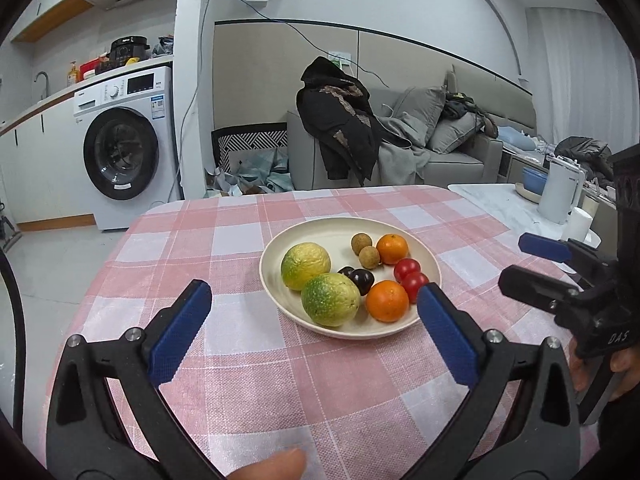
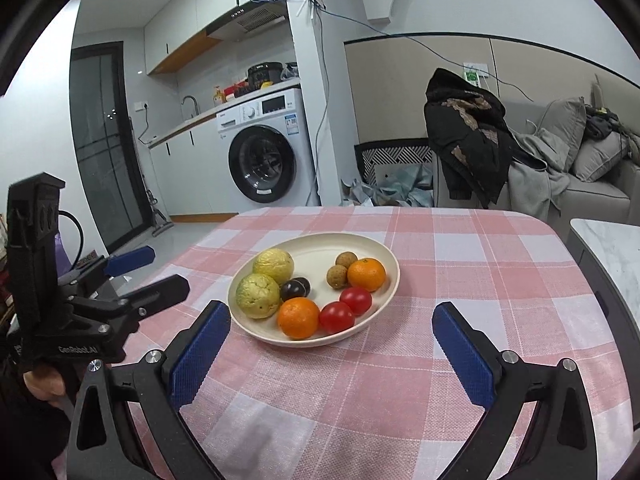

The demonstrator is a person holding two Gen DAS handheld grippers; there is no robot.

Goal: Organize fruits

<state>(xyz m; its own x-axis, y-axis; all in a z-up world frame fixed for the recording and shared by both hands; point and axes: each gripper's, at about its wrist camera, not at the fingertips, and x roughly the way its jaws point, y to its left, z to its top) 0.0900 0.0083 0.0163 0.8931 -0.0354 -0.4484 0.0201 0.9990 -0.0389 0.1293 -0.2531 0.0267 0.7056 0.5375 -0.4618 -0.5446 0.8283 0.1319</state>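
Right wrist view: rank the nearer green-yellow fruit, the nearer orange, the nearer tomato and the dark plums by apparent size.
1. nearer green-yellow fruit
2. nearer orange, slightly smaller though closer to the camera
3. nearer tomato
4. dark plums, partly hidden, so their place against the tomato is unsure

plate (image 1: 432, 276): on table (image 1: 248, 368), centre of left wrist frame
guavas (image 1: 306, 266): in plate, left part
oranges (image 1: 387, 301): in plate, right part
tomatoes (image 1: 407, 269): between the oranges
longans (image 1: 362, 243): behind, left of far orange
washing machine (image 1: 128, 148): upper left, behind table
sofa (image 1: 452, 160): upper right, behind table
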